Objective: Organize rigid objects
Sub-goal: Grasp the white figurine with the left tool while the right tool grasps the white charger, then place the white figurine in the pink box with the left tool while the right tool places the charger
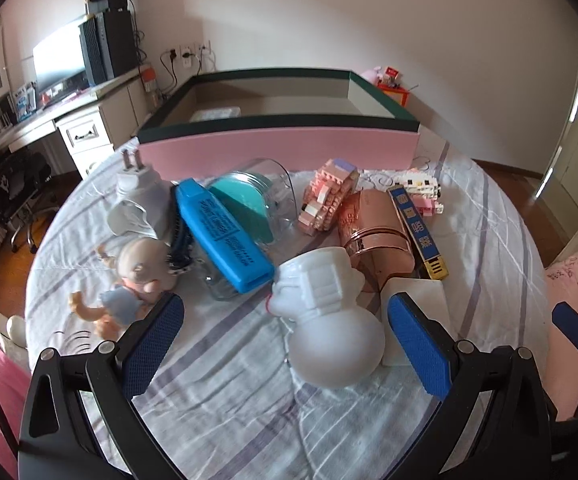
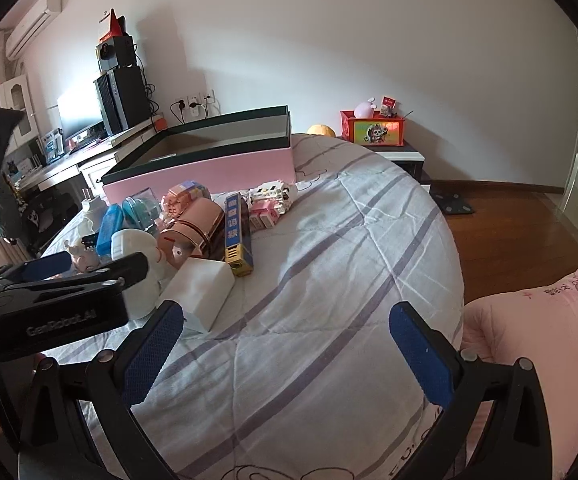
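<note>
Left gripper (image 1: 285,344) spread wide round the white snowman (image 1: 329,320) lying on the bed (image 1: 229,400), nothing held yet. Looks hard, smooth, prob light and slippery, so pinch the round belly. Right gripper (image 2: 285,344) wide too, empty.

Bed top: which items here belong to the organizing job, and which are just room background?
Job items:
- white snowman-shaped figure
- blue rectangular plastic case
- rose-gold cylindrical container
- pink-sided open box with dark green rim
- left gripper, open

Background:
- black computer tower on the desk
- red decorated storage box
</note>
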### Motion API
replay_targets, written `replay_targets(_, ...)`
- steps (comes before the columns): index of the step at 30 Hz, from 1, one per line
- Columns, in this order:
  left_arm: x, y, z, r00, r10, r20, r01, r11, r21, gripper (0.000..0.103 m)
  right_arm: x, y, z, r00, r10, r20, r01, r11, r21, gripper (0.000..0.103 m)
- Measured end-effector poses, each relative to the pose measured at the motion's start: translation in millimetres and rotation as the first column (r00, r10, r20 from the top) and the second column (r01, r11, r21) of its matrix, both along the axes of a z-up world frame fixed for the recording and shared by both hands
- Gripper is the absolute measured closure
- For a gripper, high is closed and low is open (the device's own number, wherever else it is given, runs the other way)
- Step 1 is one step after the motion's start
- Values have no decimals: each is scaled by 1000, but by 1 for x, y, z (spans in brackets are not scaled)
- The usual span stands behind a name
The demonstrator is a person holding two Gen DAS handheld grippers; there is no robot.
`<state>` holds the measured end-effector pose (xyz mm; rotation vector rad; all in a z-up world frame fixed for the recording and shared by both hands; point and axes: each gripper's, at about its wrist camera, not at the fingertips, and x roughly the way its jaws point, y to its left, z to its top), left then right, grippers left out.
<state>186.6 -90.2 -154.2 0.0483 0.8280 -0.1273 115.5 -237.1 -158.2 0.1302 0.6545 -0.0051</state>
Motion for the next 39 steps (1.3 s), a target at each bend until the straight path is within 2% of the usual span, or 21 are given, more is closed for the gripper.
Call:
replay_targets(1, 4, -1, -4, 1000, 6, -11, -6, 1000, 1, 4, 2, -2, -2, 1000, 2, -6, -2, 1000, 3, 0)
replay_targets(3, 10, -2, -10, 999, -6, -40, 5, 1000, -18, 17, 6, -3, -4, 1000, 5, -11, -5, 1000, 13, 0)
replay_targets(4, 13, -1, -13, 998, -10, -55, 8, 999, -32, 20, 8, -4, -5, 1000, 5, -14, -5, 1000, 15, 0)
replay_targets(5, 15, -1, -16, 998, -16, -67, 14, 999, -44, 28, 10, -4, -6, 1000, 8, -17, -8, 1000, 18, 0)
replay_targets(6, 16, 0, -18, 997, -19, -72, 16, 999, -51, 41, 11, -4, -6, 1000, 10, -19, -10, 1000, 19, 0)
replay_targets(7, 15, 0, -18, 997, -32, -69, 28, 998, -62, 49, 11, -3, -7, 1000, 10, -20, -10, 1000, 19, 0)
replay_targets(16, -14, 30, -12, 997, -60, -43, 58, 997, -51, 51, 19, 19, -8, 998, 47, -32, -47, 999, 14, 0)
replay_targets(22, -21, 60, -7, 1000, -16, -26, 14, 999, -50, 51, 35, 46, -9, 996, 75, -44, -75, 997, -6, 0)
replay_targets(26, -18, 73, -6, 1000, -2, -19, 0, 998, -61, 51, 51, 59, -16, 995, 56, -83, -59, 997, -38, 0)
replay_targets(27, -18, 74, -6, 1000, -4, -20, 3, 998, -61, 51, 54, 60, -18, 994, 51, -100, -56, 997, -48, 3)
replay_targets(28, -19, 74, -6, 1000, -5, -17, 4, 998, -60, 51, 57, 61, -19, 992, 44, -115, -51, 997, -58, 17)
replay_targets(30, -19, 74, -5, 1000, -9, -13, 8, 998, -61, 51, 59, 58, -21, 991, 50, -126, -56, 997, -46, 37)
replay_targets(32, -20, 72, -4, 1000, -10, -7, 9, 998, -62, 51, 58, 57, -22, 990, 53, -130, -60, 997, -54, 47)
replay_targets(33, -20, 72, -2, 1000, -12, -4, 11, 998, -62, 51, 56, 57, -21, 990, 64, -123, -71, 996, -56, 60)
replay_targets(39, -26, 69, 16, 998, -17, 54, 19, 999, -41, 51, 44, 50, -15, 991, 97, -94, -98, 995, -8, 62)
